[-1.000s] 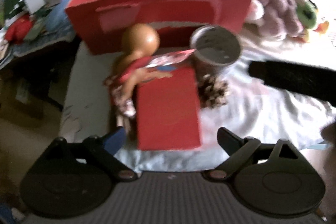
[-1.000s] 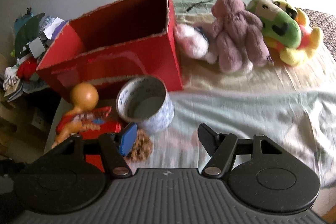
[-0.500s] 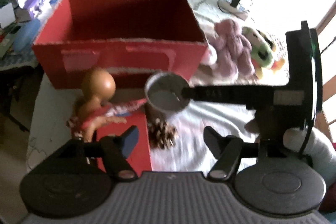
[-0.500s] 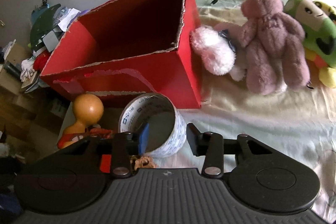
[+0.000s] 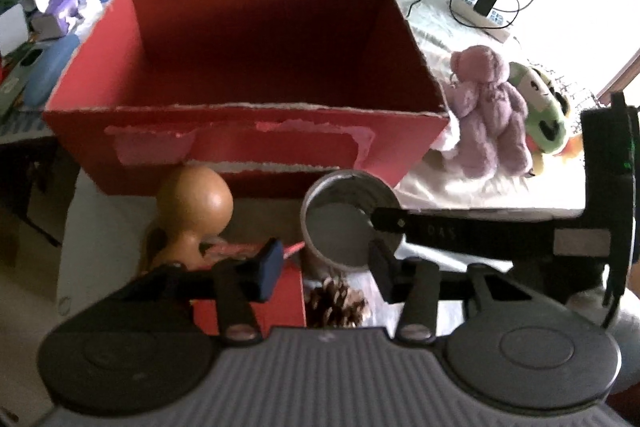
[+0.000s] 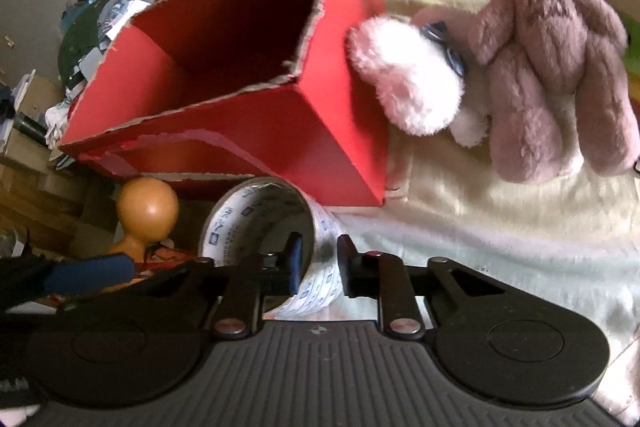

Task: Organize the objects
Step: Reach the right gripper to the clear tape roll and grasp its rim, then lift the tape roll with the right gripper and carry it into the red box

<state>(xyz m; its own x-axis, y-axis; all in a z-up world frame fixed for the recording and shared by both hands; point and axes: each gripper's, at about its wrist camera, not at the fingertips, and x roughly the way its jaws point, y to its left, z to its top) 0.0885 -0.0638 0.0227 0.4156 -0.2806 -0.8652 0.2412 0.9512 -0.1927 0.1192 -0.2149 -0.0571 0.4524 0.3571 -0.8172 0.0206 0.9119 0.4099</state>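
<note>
An open red cardboard box [image 5: 248, 143] [image 6: 320, 131] stands at the back of the table. In front of it stands a printed tin cup [image 6: 320, 227] [image 5: 344, 195]. My right gripper [image 6: 318, 261] is shut on the cup's rim, one finger inside and one outside; it shows in the left wrist view [image 5: 384, 223] too. My left gripper [image 5: 324, 263] is open and empty above a pine cone [image 5: 338, 301] and a small red box [image 5: 280, 303]. A wooden gourd doll [image 5: 192, 207] [image 6: 148, 207] lies left of the cup.
A pink fluffy toy [image 6: 404, 75], a mauve teddy bear [image 6: 552, 59] [image 5: 488, 107] and a green plush [image 5: 540, 107] lie right of the box on a pale cloth. A power strip [image 5: 480, 11] with cables sits at the back. Clutter [image 5: 48, 27] fills the left side.
My right gripper has moved forward over the cup's rim and shut on it. My left gripper has risen and pulled back, so the box's inside now shows.
</note>
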